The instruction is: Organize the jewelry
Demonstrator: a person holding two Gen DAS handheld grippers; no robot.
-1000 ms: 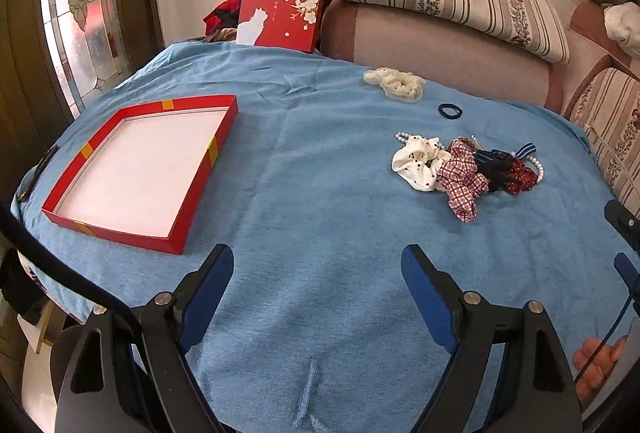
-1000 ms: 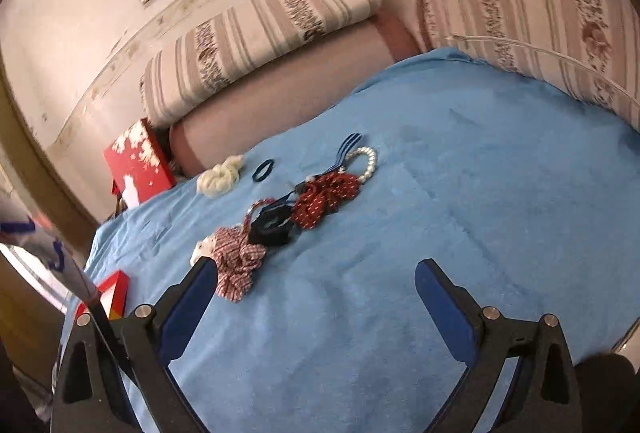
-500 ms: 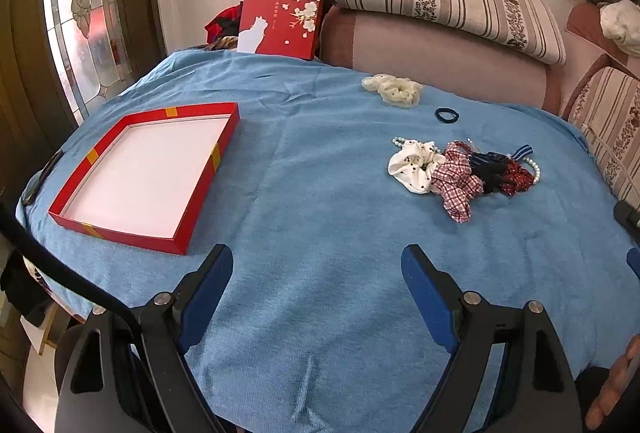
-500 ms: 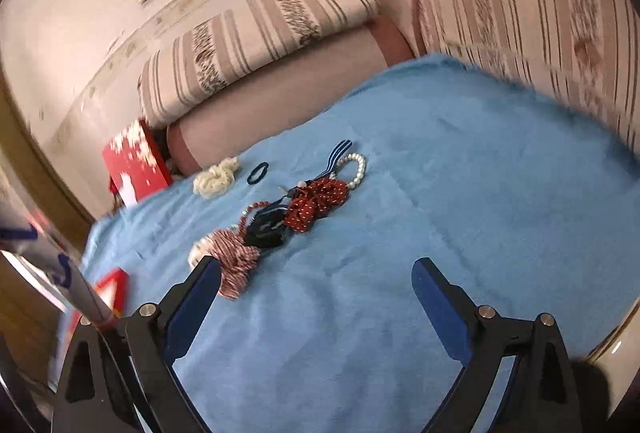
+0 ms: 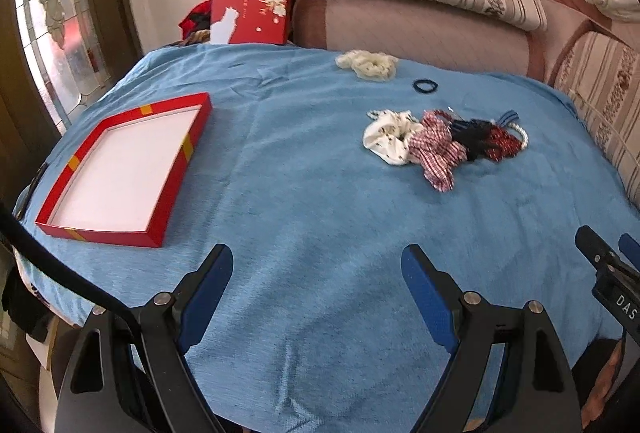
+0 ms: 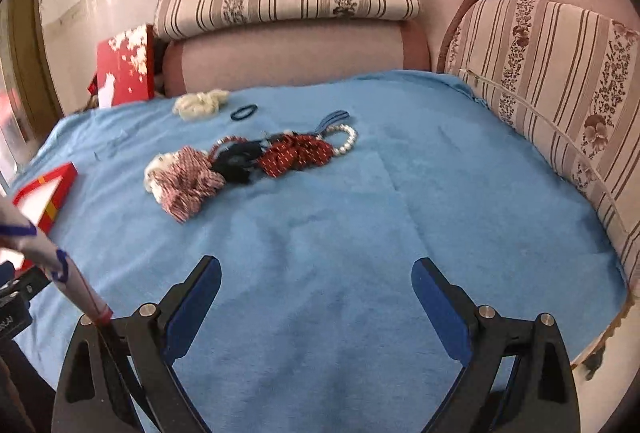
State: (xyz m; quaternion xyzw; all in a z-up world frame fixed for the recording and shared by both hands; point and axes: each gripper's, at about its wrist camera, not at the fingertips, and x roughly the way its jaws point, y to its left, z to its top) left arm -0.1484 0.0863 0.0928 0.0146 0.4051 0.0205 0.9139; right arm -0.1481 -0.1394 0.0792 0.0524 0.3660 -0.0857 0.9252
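left gripper point(image 5: 316, 281): jaws wide apart, nothing between, over bare blue cloth point(image 5: 304, 169) | right gripper point(image 6: 316, 293): jaws wide apart, empty | hair-tie and bead pile point(image 6: 248, 161): centre-left of right view (untouched) | red tray point(image 5: 120, 169): left of left view

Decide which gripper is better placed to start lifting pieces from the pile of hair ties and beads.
Right, probably. The right gripper is open with the pile just ahead; the left gripper sits nearer the red tray.
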